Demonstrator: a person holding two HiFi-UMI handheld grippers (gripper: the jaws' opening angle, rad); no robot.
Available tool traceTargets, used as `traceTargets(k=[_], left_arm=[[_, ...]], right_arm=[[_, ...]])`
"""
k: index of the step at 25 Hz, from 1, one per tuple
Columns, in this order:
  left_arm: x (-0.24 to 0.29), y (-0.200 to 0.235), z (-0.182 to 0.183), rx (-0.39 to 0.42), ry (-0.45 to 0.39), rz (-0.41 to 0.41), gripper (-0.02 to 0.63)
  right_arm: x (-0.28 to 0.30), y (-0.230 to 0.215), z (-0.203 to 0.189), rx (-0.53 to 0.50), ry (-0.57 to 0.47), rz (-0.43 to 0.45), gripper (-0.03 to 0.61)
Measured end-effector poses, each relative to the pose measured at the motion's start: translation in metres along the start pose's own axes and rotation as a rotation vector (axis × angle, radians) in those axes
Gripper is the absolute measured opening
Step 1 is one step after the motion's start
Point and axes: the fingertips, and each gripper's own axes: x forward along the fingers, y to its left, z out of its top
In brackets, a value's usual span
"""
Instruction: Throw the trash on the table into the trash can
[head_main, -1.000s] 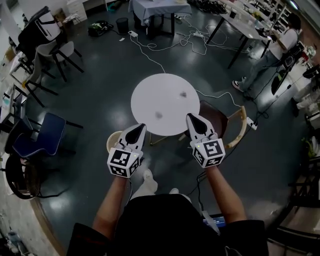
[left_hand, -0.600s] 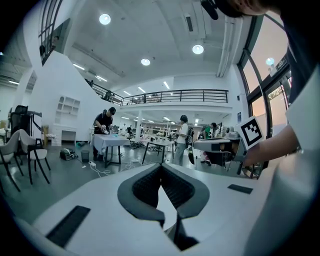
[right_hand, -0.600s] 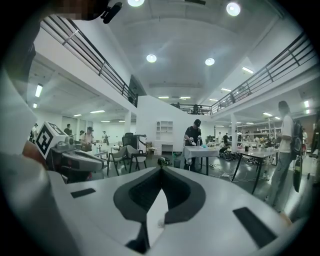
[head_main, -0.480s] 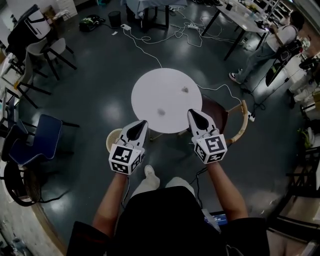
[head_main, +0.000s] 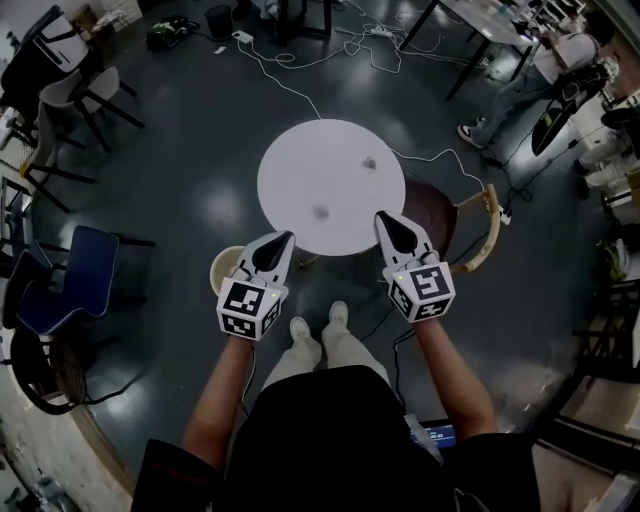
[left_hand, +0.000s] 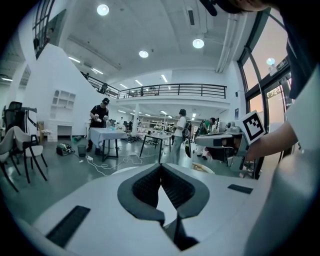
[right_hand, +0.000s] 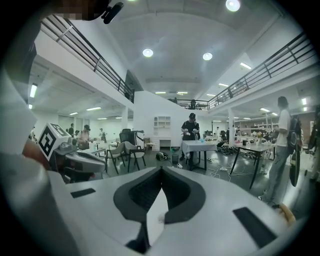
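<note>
A round white table (head_main: 300, 165) stands ahead of me in the head view. Two small dark scraps of trash lie on it, one (head_main: 368, 162) toward the far right and one (head_main: 321, 212) near the front. A cream trash can (head_main: 222, 268) stands on the floor at the table's front left, partly hidden behind my left gripper (head_main: 283, 238). That gripper is shut and empty, short of the table's near edge. My right gripper (head_main: 385, 218) is also shut and empty, over the table's front right rim. In the gripper views both pairs of jaws (left_hand: 161, 167) (right_hand: 161, 171) meet, with white tabletop behind them.
A wooden chair (head_main: 478, 240) stands right of the table and a blue chair (head_main: 78, 280) at the far left. White cables (head_main: 290, 90) run across the dark floor behind the table. A person (head_main: 545, 75) stands by long tables at the upper right.
The person has stepped toward the table, and both feet now stand side by side. Both grippers have come forward and down a little, still shut.
</note>
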Motion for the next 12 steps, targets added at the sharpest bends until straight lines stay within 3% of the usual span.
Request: traceTargets(k=[12], left_arm=[[0.087,0.012,-0.042,0.013,0.11,0.003,0.015]], right_arm=[[0.039,-0.059,-0.058,0.079,0.069,0.019,0.015]])
